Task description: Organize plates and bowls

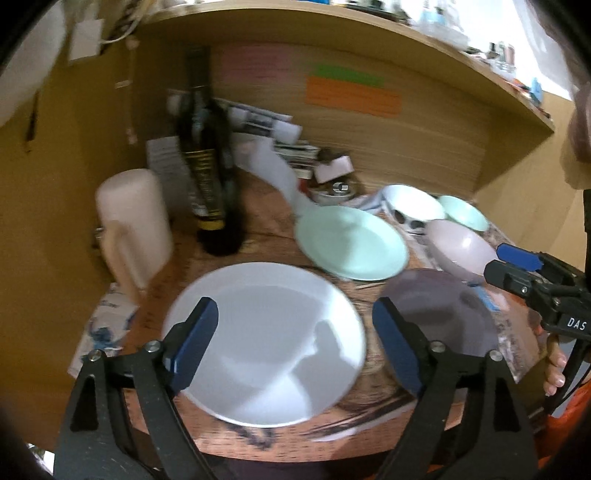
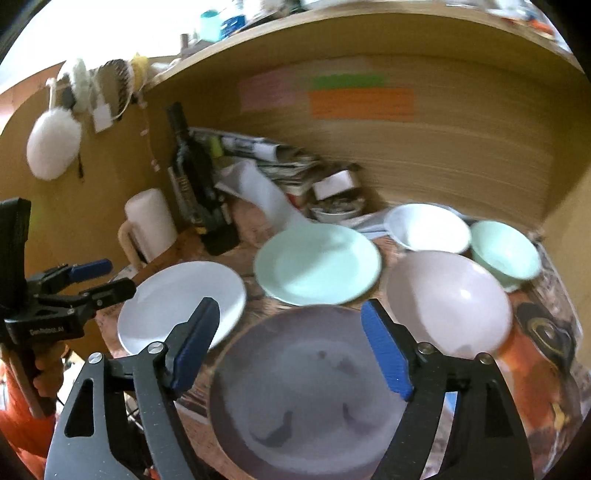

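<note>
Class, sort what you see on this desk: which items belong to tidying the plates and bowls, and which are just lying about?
Belongs to the job:
white plate
green plate
purple plate
pink bowl
white bowl
green bowl

Just lying about:
dark bottle
white jug
newspapers

Home desk nook: shelf (image 2: 332, 22), magazines (image 2: 280, 158)
</note>
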A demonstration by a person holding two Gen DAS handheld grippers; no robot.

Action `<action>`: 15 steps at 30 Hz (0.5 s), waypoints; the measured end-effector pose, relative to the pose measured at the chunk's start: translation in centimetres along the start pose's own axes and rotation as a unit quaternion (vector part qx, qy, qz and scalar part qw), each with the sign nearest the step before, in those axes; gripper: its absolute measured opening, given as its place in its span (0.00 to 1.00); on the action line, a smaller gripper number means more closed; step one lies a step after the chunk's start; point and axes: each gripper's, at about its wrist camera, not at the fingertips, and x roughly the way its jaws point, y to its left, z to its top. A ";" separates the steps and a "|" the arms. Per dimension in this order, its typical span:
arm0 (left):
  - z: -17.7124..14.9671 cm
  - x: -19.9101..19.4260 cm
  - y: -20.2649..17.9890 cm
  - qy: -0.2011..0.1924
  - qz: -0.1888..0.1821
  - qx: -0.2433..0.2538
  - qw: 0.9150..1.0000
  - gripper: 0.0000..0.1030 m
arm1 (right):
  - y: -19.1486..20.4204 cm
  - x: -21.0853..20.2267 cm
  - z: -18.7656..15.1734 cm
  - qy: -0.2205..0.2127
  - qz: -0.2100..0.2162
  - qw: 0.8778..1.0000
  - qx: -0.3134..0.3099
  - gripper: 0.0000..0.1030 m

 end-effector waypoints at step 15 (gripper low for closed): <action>-3.5 4.1 8.3 0.081 0.043 -0.058 0.994 0.86 | 3.7 10.5 0.5 0.132 0.044 0.990 -0.028 0.75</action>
